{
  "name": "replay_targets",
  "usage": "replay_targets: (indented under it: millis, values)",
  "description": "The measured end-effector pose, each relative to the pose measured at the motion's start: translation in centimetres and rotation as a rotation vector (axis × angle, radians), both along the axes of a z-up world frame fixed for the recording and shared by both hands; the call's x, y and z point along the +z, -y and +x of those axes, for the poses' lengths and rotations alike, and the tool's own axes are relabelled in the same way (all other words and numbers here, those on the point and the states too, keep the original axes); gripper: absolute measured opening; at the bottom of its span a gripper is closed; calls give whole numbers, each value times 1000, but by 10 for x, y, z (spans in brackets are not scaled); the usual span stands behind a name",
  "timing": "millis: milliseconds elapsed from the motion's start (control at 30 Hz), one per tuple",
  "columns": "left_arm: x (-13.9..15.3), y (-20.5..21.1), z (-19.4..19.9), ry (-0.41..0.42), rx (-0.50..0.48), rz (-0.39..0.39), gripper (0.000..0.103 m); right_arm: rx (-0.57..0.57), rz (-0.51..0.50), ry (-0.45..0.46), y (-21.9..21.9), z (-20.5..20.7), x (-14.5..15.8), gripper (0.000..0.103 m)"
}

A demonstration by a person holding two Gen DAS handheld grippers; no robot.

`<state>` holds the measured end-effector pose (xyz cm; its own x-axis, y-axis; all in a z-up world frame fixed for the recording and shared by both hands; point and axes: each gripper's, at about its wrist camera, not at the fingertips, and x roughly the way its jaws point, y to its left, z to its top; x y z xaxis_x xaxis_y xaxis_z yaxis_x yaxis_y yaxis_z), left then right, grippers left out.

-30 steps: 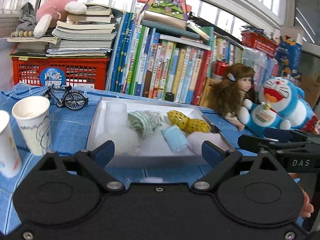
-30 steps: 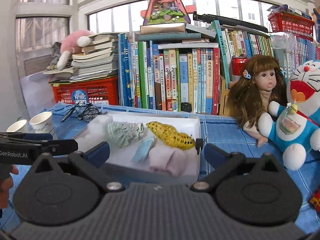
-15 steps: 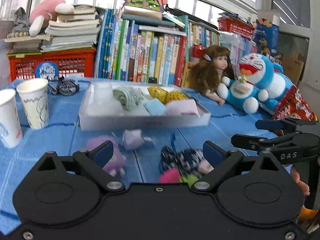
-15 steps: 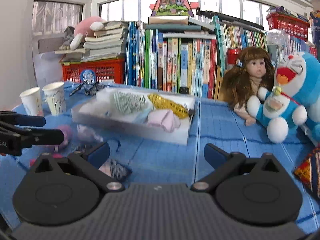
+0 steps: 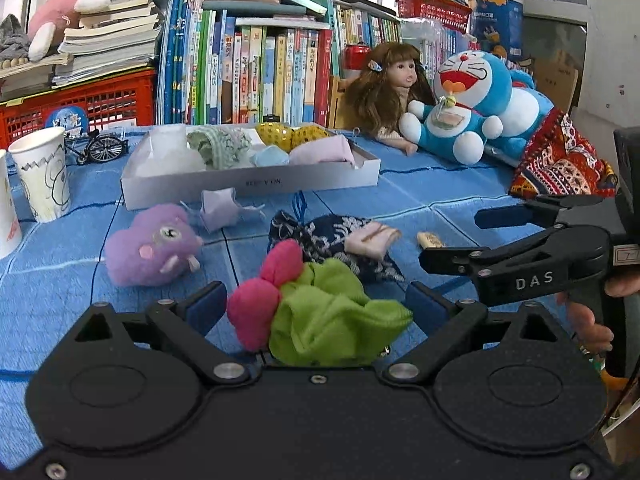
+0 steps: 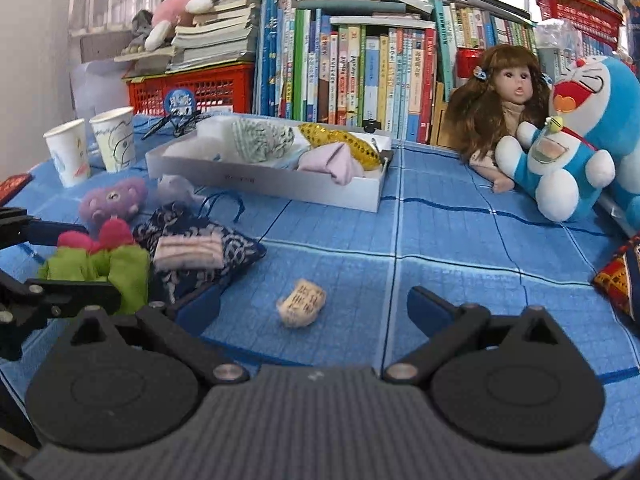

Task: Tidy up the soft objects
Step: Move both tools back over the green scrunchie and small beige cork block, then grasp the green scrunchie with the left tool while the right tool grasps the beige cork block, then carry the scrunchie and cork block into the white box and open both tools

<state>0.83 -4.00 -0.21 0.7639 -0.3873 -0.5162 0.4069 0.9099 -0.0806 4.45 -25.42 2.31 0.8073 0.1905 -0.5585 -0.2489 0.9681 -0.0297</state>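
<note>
Blue-checked surface [image 5: 440,200] under the bookshelf: the green-and-pink cloth toy [image 5: 316,312] lies dead ahead between the spread fingers of the left hand-held gripper [image 5: 316,306], nearer it than the equally open right hand-held gripper [image 6: 314,306].

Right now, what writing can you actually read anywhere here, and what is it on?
"DAS": on the right gripper, seen from the left camera.
Grey tray front wall: print too blurred to read.
Book spines, blue round label, small beige tag: characters too small to read.
</note>
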Motion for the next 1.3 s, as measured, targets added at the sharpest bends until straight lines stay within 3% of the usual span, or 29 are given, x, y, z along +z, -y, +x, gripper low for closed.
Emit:
replay_targets:
  millis: [267,433,500,667,867,1300]
  values:
    - [-1,2,-5,19,2,16,80,-13,-23,-10,-5,2,-3,79]
    - [-4,5,-6,30,11,43,75,-32,-26,-31,-6,5,-6,54]
    - [-5,5,-8,33,13,50,72,-34,-31,-35,-7,5,-6,49]
    - [-3,3,-14,65,14,56,45,-36,-34,-34,-11,4,-6,29]
    - [14,-7,-11,86,11,15,32,-38,-14,-26,-11,4,0,27]
    - [61,-23,23,187,64,-20,30,-52,4,26,-6,17,26,27]
